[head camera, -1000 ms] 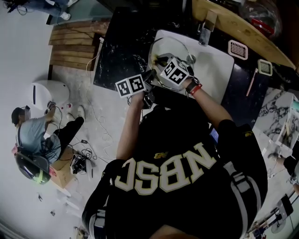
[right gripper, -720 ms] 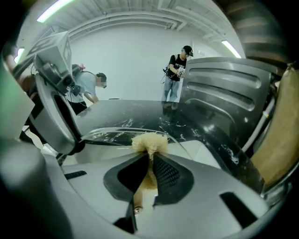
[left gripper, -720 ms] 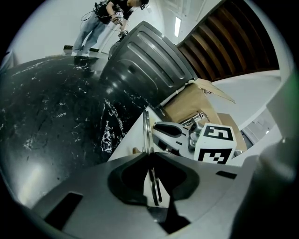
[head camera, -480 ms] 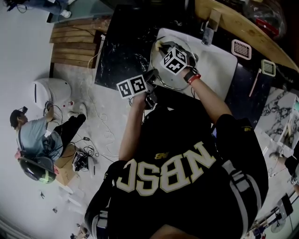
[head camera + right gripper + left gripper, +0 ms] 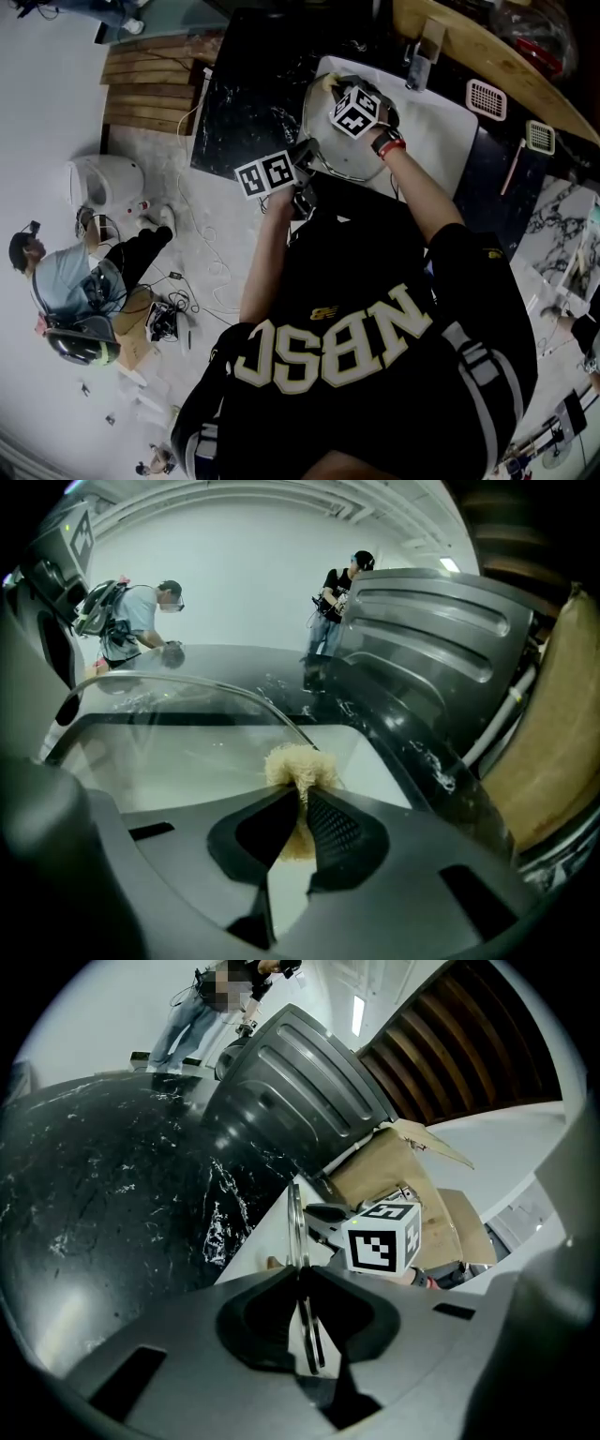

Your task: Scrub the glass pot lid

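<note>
Left claw (image 5: 300,1279) is clenched on the rim of the glass lid (image 5: 295,1222), which runs edge-on between its jaws. The lid is held over the white sink (image 5: 433,127), set in the dark marbled surface (image 5: 112,1204). Right claw (image 5: 302,794) is clamped on a tan scrubber (image 5: 298,761), whose tuft meets the lid's curved rim.

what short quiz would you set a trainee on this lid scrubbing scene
1. True or false: the left gripper clamps the glass lid by its rim.
2. The right gripper holds: A a tan fibre scrubber, B a knife, C nothing.
3. Fill in: the lid is held above the white ____.
Key: 1 true; 2 A; 3 sink.
</note>
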{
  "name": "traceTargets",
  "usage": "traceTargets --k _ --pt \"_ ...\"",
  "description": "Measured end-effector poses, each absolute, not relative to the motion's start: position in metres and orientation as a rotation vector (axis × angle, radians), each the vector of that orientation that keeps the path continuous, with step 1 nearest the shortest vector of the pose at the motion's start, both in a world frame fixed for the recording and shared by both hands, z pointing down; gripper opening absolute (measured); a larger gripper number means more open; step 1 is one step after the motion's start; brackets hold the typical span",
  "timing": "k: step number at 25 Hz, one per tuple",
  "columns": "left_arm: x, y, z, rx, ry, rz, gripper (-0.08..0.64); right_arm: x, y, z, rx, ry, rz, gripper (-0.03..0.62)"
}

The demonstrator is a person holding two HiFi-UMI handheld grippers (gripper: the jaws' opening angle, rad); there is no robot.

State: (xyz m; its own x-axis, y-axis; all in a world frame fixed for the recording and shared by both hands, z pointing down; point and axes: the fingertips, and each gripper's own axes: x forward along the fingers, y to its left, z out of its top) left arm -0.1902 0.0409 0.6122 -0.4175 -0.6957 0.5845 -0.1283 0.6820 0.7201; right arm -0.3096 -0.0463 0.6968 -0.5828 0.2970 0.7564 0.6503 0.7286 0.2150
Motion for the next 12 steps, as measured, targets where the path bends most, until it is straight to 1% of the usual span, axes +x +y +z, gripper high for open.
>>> traceTargets --k 12 --pt "-0.189 0.041 0.613 0.624 -1.928 -0.73 0.063 -0.311 -0.105 0.739 -0.566 -2.14 -0.626 0.04"
